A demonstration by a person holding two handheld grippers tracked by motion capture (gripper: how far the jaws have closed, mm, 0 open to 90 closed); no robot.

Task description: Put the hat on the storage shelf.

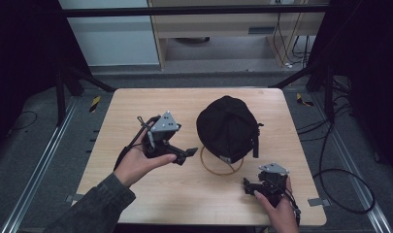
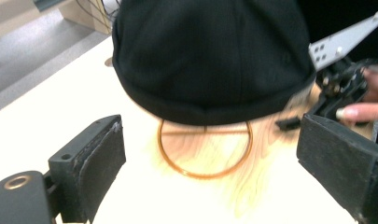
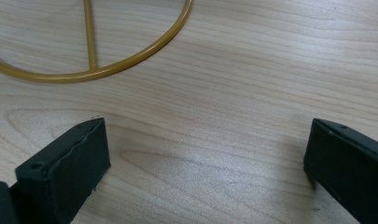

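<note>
Light wood table (image 1: 136,184) in a dark-framed rig, grey floor around, cabinets behind. Black cap (image 1: 227,127) sitting on a gold wire stand (image 1: 221,167), right of table centre. Matte black fabric, panel seams meeting at a top button, folded band along the lower edge, small pale tag at the near rim. Strap with buckle hanging on its right side; brim not distinguishable, so facing direction unclear. Crown roughly round, slightly longer front-to-back on the table. Stand base a flat ring with one straight crossbar, poking out from under the cap toward the near edge. Left gripper (image 1: 187,154) raised just left of the cap, aimed at it, jaws spread wide, nothing between; in left gripper view cap band (image 2: 210,105) and ring (image 2: 205,154) centred between the pads. Right gripper (image 1: 247,184) low near the right front corner, jaws wide apart, empty, bare wood between, ring arc (image 3: 91,70) just ahead.
</note>
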